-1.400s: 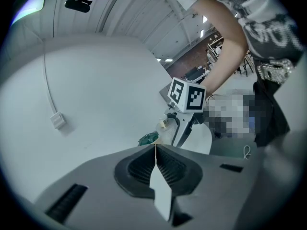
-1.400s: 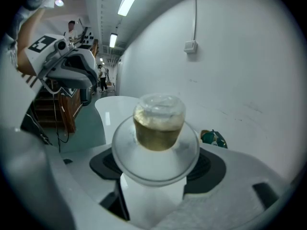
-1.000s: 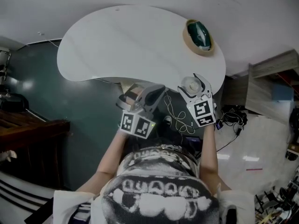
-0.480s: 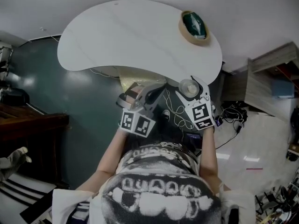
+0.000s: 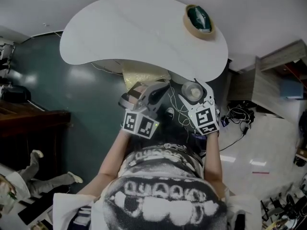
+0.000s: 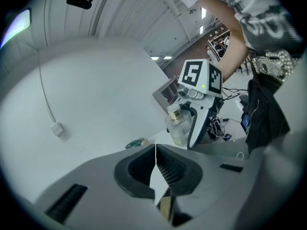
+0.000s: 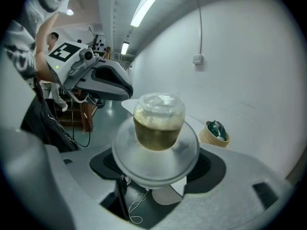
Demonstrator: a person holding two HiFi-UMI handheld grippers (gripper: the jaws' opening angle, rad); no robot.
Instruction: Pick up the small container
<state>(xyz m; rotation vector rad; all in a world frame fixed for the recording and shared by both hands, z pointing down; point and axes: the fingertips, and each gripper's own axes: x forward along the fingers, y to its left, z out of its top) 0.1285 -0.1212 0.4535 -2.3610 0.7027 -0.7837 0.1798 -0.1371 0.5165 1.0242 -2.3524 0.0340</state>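
Over the preceding second, the right gripper (image 5: pixel 194 88) drew back from the table (image 5: pixel 134 37) edge toward the person's body. It carried the small container (image 5: pixel 194 91) with it and ended closer to the left gripper (image 5: pixel 139 96).

1. Left side. We found the left gripper held in the air in front of the torso, short of the table's near edge. In the left gripper view its fingers (image 6: pixel 144 169) were pressed together along one seam with nothing between them. It played no part in the grasp.

2. Centre right. In the right gripper view the fingers (image 7: pixel 211 169) were pinching the small container, a clear vessel with a rounded lid and amber contents in its upper part. The container stood upright in the grip, its wide base lodged between the pads. It touched no surface. In the head view it hung just off the table's near edge, above dark floor and loose cables.

3. Far right. A tan bowl (image 5: pixel 198 20) with green contents stood on the table's far right end, well apart from both grippers.

4. Progress. We judged the pick-up essentially complete, since the container was gripped and lifted clear. We saw nothing left to do but keep a steady hold.
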